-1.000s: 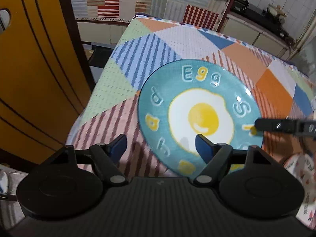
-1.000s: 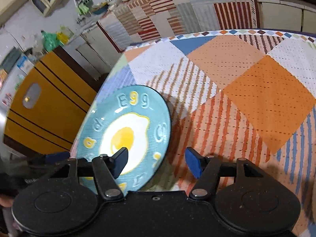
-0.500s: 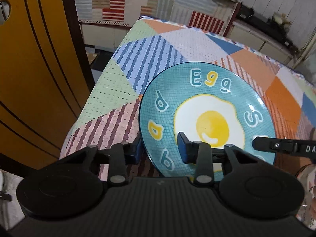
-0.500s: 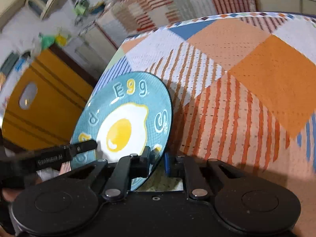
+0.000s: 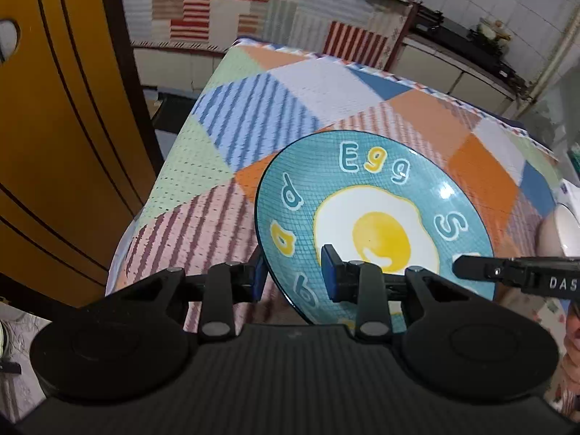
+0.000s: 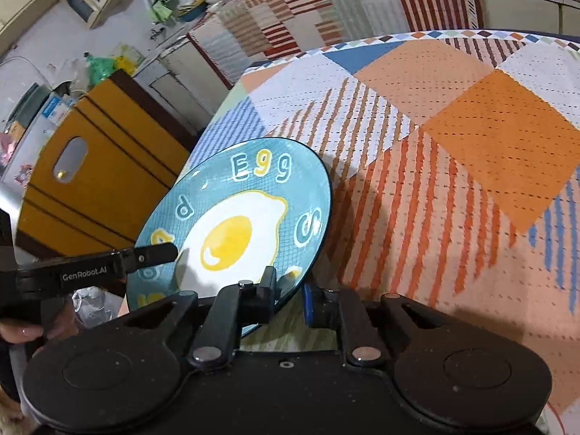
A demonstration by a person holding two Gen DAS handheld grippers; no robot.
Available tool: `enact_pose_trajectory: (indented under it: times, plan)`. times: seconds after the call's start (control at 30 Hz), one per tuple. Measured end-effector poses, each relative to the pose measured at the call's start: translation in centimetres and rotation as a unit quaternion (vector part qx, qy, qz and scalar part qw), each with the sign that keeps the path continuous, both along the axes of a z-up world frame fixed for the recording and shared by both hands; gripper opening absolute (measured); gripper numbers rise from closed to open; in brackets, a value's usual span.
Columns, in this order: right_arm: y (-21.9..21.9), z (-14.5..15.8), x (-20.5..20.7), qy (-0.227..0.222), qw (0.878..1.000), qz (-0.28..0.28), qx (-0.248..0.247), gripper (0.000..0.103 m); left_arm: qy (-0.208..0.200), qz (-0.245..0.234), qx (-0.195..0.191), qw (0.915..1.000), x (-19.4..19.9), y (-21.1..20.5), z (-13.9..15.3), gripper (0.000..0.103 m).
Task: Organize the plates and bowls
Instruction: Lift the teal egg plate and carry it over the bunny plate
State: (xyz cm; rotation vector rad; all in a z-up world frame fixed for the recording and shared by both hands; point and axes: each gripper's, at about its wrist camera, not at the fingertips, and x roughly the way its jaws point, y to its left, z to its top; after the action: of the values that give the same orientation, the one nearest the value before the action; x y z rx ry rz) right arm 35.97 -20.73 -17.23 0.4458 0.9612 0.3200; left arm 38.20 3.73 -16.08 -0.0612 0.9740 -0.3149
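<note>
A teal plate with a fried-egg picture and "Egg" lettering [image 5: 377,217] is held tilted above the patchwork tablecloth [image 5: 253,116]. My left gripper [image 5: 293,277] is shut on its near left rim. My right gripper [image 6: 290,290] is shut on its near right rim; the plate shows in the right wrist view [image 6: 239,224]. The right gripper's finger reaches in from the right in the left wrist view [image 5: 507,273], and the left gripper's finger from the left in the right wrist view [image 6: 108,266]. A white dish [image 5: 567,232] is partly visible at the right edge.
An orange cabinet door [image 5: 54,145] stands left of the table, close to its edge. The table's left edge [image 5: 174,145] drops to the floor. A patterned plate edge [image 5: 554,326] lies low at the right. Counters with clutter [image 6: 174,3] line the far wall.
Both grippers closed from open onto the plate's rim. The plate has lifted off the cloth and risen, tilting toward the left.
</note>
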Motion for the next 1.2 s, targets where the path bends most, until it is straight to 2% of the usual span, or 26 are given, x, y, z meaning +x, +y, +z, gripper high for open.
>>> enact_pose_trajectory:
  times: [0.2,0.37,0.47,0.63,0.8,1.0,1.2]
  plan:
    - [-1.7,3.4,-3.8,-0.048,0.999,0.001,-0.008,0.019,-0.043,-0.037,0.010,0.9983,-4.0,-1.8,3.9,0.030]
    - [-3.1,7.1,-7.0,-0.075,0.997,-0.003,-0.017,0.019,-0.040,-0.070,0.002,0.9967,-7.1,-3.0,7.4,0.029]
    - [-3.6,9.4,-9.5,-0.089,0.996,-0.004,-0.028,0.019,-0.064,-0.090,0.007,0.9939,-9.7,-3.9,9.7,0.029]
    - [-4.6,12.2,-13.7,-0.107,0.993,-0.007,-0.042,0.019,-0.055,-0.108,-0.008,0.9926,-12.5,-5.0,11.8,0.029]
    - [-5.8,12.3,-17.4,-0.100,0.993,-0.015,-0.053,0.019,-0.029,-0.141,-0.017,0.9894,-14.8,-6.3,11.2,0.029]
    - [-7.2,9.5,-21.9,-0.076,0.995,-0.061,-0.034,0.020,0.005,-0.185,-0.020,0.9825,-16.0,-8.1,8.3,0.029]
    - [-8.1,7.0,-22.7,-0.041,0.996,-0.070,-0.031,0.020,0.018,-0.190,-0.008,0.9816,-16.9,-9.6,6.0,0.029]
